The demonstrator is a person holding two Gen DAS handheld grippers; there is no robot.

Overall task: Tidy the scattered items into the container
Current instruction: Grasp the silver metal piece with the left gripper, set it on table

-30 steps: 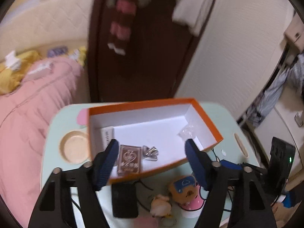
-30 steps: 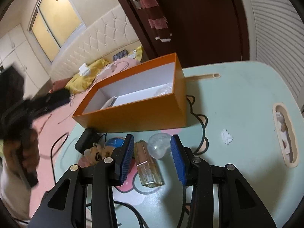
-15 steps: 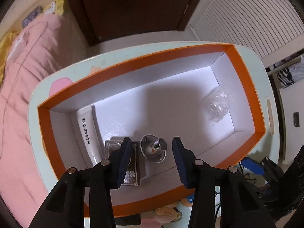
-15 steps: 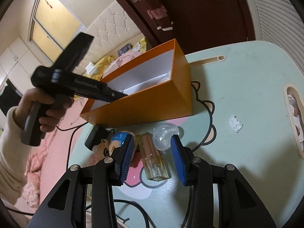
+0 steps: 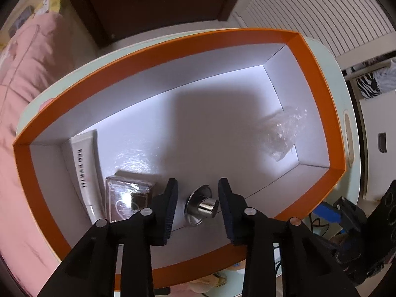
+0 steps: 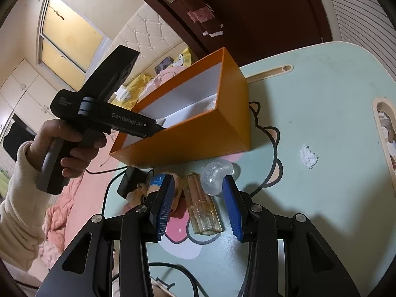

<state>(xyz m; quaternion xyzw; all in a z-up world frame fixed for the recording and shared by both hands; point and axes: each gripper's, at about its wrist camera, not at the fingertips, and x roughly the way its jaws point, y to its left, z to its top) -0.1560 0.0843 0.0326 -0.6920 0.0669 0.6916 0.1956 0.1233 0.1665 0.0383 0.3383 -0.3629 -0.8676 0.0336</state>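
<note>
The orange box [image 5: 173,49] with a white inside fills the left wrist view. My left gripper [image 5: 198,193] points straight down into it, its jaws closing. A shiny metal knob [image 5: 201,205] lies on the box floor between the fingers, and the pads do not press on it. A white tube [image 5: 84,165], a foil-wrapped packet [image 5: 128,198] and crumpled clear plastic [image 5: 282,133] also lie inside. My right gripper [image 6: 198,184] stands open over a small glass bottle [image 6: 203,208] on the table, with a clear plastic cap [image 6: 215,175] at the bottle's far end.
A toy figure with a blue cap [image 6: 158,180] and a black device [image 6: 128,180] with a cable lie left of the bottle. A white paper scrap [image 6: 308,157] sits on the pale green table [image 6: 321,99]. A person's hand [image 6: 64,146] holds the left gripper's handle. A pink bed lies to the left.
My left gripper tipped from looking across the table to pointing down into the box, sank lower, and its jaws narrowed a lot. The right gripper hardly moved.
</note>
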